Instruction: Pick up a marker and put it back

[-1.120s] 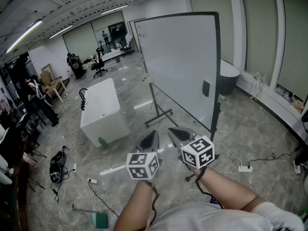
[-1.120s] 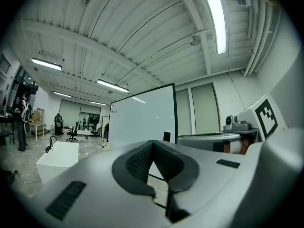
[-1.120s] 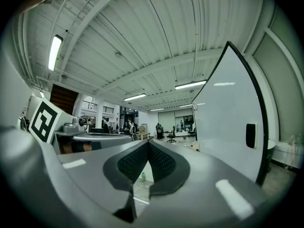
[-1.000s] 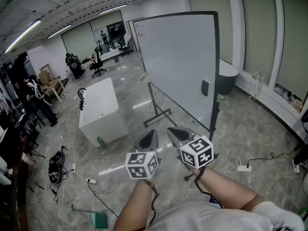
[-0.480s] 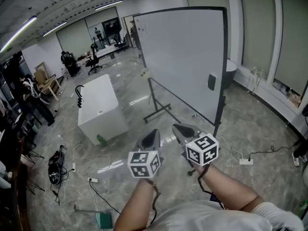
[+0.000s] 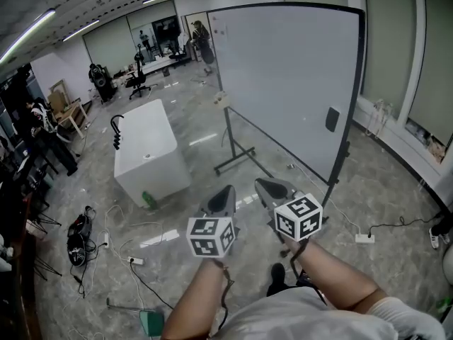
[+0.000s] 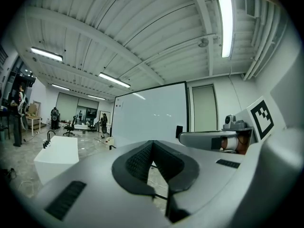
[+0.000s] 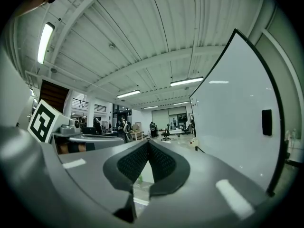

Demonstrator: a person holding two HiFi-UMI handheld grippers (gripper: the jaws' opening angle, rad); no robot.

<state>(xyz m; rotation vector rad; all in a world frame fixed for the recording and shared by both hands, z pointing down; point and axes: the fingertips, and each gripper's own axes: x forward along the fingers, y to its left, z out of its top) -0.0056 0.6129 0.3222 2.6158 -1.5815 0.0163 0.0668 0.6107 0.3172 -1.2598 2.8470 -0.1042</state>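
A large whiteboard (image 6: 283, 76) on a wheeled stand rises ahead and to the right; a small dark eraser (image 6: 332, 119) clings near its right edge. No marker shows in any view. My left gripper (image 6: 225, 193) and right gripper (image 6: 267, 187) are held side by side at waist height, pointing at the floor before the board. Both are shut with nothing between the pads. In the left gripper view the left gripper (image 7: 153, 148) faces the whiteboard (image 7: 149, 120). The right gripper (image 8: 147, 146) has the whiteboard (image 8: 232, 122) on its right.
A white table (image 6: 148, 151) with a black clamp stands left of the board. Cables, a black bag (image 6: 76, 232) and a green item (image 6: 149, 322) lie on the grey floor at left. A power strip (image 6: 365, 238) lies at right. People stand far back.
The view has drawn closer to the whiteboard, which looms larger and further right. Both grippers stay shut and side by side.
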